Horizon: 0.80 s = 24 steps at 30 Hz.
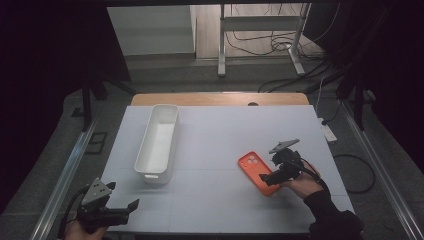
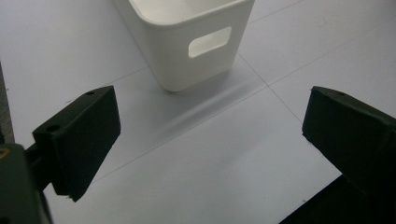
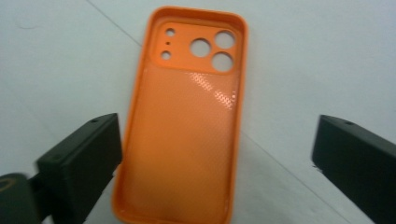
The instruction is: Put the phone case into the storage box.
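Observation:
An orange phone case [image 1: 254,169] lies flat on the white table [image 1: 215,150], right of the middle, hollow side up. Its camera holes [image 3: 212,49] point away from me. My right gripper [image 1: 268,178] is at the case's near end, open, with one jaw on each side of the case [image 3: 187,121] and neither touching it. My left gripper [image 1: 131,207] is held low by the table's front left corner. It is open and holds nothing, and it faces the near end of a long white bin [image 2: 187,42].
The white bin [image 1: 159,142] stands lengthwise on the left half of the table, with a handle slot [image 2: 210,41] in its near wall. A wooden strip [image 1: 220,98] runs along the table's far edge. A power strip [image 1: 328,131] and cables lie on the floor to the right.

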Each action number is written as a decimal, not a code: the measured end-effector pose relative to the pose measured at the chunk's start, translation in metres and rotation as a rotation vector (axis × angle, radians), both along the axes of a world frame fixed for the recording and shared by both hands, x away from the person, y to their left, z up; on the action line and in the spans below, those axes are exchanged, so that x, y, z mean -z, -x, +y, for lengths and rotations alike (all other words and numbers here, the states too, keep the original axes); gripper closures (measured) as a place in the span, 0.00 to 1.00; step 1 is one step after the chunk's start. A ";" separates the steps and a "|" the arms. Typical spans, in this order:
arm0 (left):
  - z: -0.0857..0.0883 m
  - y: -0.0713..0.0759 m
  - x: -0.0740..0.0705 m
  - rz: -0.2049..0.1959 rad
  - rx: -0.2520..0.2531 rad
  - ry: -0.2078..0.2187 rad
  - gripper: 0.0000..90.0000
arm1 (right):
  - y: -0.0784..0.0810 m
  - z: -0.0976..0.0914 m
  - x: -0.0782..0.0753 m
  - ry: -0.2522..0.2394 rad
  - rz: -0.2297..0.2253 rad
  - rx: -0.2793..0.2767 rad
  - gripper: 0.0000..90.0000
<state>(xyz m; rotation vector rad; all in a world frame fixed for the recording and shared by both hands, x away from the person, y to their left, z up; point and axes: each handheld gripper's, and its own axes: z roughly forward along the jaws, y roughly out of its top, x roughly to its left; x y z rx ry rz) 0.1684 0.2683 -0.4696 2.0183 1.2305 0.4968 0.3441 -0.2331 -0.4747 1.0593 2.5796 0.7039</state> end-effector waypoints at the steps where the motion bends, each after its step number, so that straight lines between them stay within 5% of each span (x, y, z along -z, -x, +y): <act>1: 0.000 0.000 0.000 0.000 0.000 -0.001 0.06 | -0.001 -0.001 0.001 -0.004 0.000 0.002 0.00; 9: 0.000 0.000 0.000 0.000 0.002 -0.001 0.06 | -0.005 -0.010 0.004 -0.055 0.004 0.061 0.00; 24: -0.001 0.000 0.000 0.001 0.006 -0.007 0.06 | -0.016 -0.018 0.024 0.029 0.070 0.096 0.00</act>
